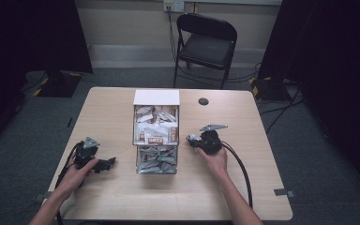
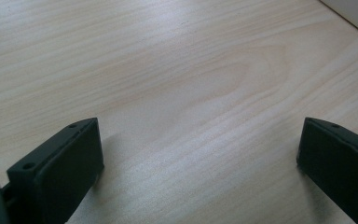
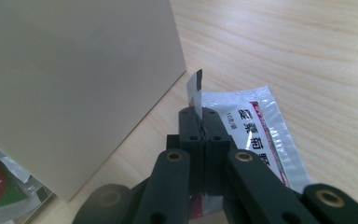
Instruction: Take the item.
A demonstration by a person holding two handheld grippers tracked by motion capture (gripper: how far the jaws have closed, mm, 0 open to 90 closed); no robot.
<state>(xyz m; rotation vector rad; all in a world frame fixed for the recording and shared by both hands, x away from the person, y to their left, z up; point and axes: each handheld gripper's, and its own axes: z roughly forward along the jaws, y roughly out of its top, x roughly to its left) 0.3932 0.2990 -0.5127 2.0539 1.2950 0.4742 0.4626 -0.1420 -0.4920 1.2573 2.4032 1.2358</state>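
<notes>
Right gripper view: the right claw (image 3: 204, 122) pinches a small packet (image 3: 251, 126) beside the box (image 3: 74, 79) on the tabletop (image 3: 307, 56). Left claw (image 2: 198, 154) is wide apart, holding nothing.

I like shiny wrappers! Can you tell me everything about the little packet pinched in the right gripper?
The packet is a flat, shiny silvery sachet with a pink stripe and dark printed characters. The right hand-held gripper has its jaws shut on one edge, and a small strip pokes up above them. The rest lies low over the wooden table, beside the box's plain wall.
</notes>
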